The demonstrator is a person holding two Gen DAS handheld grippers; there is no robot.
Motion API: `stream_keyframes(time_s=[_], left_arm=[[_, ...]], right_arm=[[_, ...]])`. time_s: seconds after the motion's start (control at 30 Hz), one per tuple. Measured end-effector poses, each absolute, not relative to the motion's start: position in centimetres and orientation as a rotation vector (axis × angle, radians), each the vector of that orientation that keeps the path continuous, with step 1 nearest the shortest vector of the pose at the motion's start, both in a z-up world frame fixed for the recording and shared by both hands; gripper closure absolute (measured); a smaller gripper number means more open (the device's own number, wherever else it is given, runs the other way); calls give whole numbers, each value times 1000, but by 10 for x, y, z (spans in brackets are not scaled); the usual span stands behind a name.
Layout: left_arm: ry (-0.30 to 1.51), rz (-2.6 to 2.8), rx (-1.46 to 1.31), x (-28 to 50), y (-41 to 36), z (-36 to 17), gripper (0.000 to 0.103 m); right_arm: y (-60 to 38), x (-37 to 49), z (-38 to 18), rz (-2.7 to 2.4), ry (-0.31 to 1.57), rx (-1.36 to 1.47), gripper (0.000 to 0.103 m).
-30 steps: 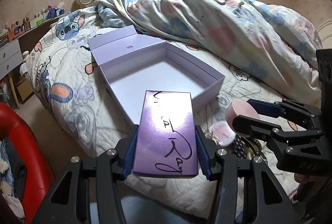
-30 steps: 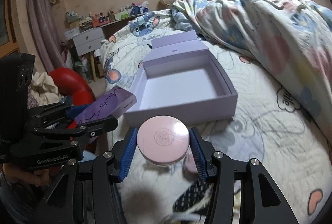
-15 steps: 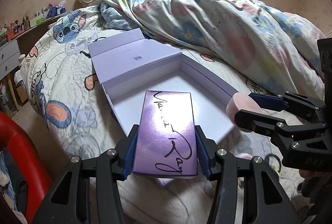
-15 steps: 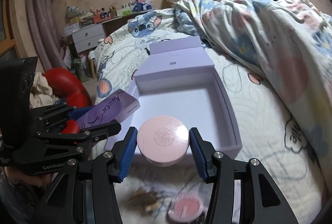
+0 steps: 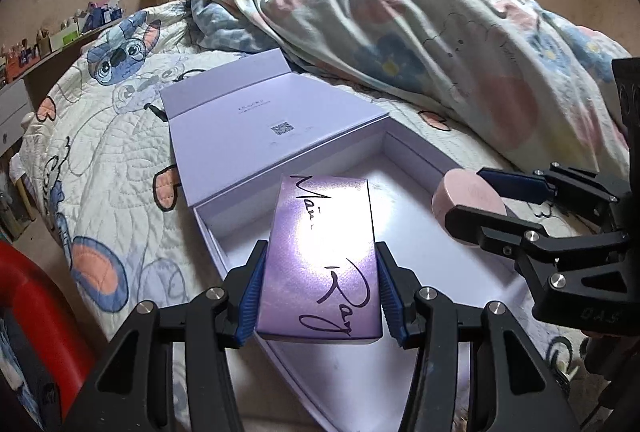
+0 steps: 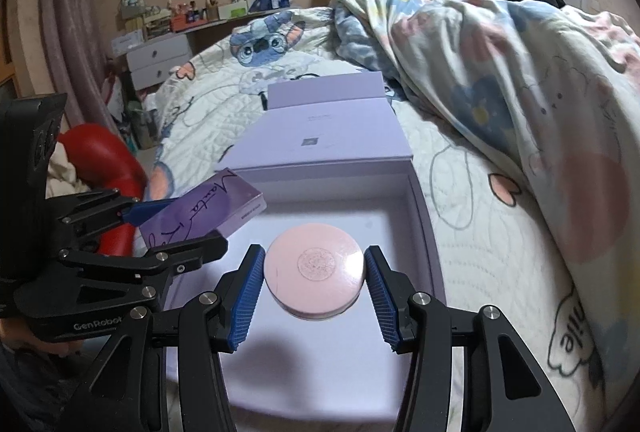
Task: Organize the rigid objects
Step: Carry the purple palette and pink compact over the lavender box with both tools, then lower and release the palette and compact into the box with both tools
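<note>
The left gripper [image 5: 320, 296] clamps the purple carton [image 5: 322, 256], the right gripper [image 6: 314, 288] the pink compact [image 6: 314, 272]; lowering both flat into the open box [image 6: 424, 232] beneath them, side by side, should suit best.

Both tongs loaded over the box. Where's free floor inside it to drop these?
The lavender box has a bare floor from wall to wall; nothing lies in it. The purple carton hangs over its left part, the pink compact over its right. Behind, the open lid is bare too. Crowded: the rumpled duvet to the right.
</note>
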State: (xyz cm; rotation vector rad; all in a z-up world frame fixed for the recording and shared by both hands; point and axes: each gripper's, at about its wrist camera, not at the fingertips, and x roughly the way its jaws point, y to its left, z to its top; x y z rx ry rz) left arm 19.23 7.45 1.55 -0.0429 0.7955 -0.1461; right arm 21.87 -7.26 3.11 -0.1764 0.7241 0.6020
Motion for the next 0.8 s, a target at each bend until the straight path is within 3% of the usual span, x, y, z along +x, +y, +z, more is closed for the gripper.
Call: stream_keyframes(time_s=[0.67,0.8], left_arm=[[879,-110,-33,239,79,-17,53],[898,-131,-32,240,76,-20,52]], right_arm=[[-54,272,0,546,787,-220,52],[-57,271,0,529,787,-230,48]])
